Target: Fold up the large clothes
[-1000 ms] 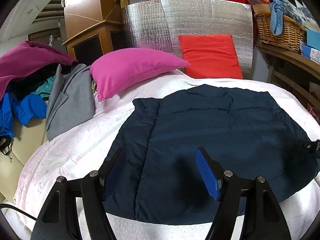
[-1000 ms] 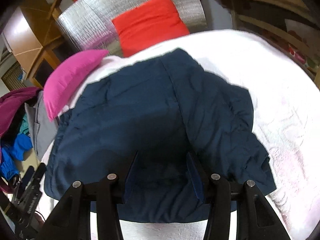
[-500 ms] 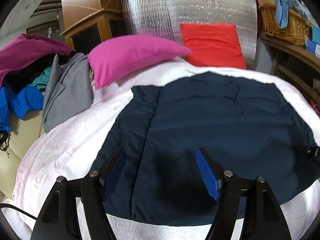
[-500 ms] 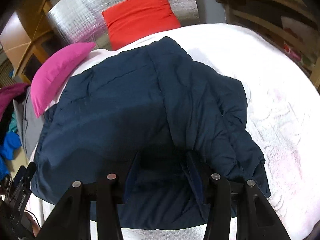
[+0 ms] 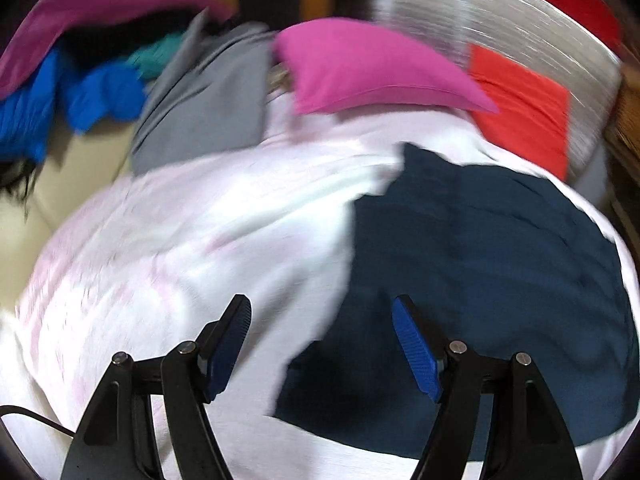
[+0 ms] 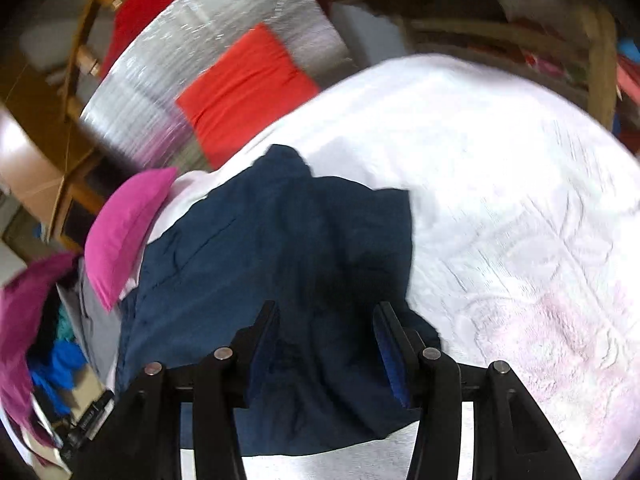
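While your left gripper (image 5: 322, 316) hovers spread over white bedspread (image 5: 192, 240), your right gripper (image 6: 326, 320) stands spread above the navy jacket (image 6: 248, 252).

Heavy motion blur, fisheye-warped edges.

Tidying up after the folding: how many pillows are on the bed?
2. A pink pillow lies at the head of the bed, left of the navy jacket. A red pillow leans against the silver panel. Others may be hidden.
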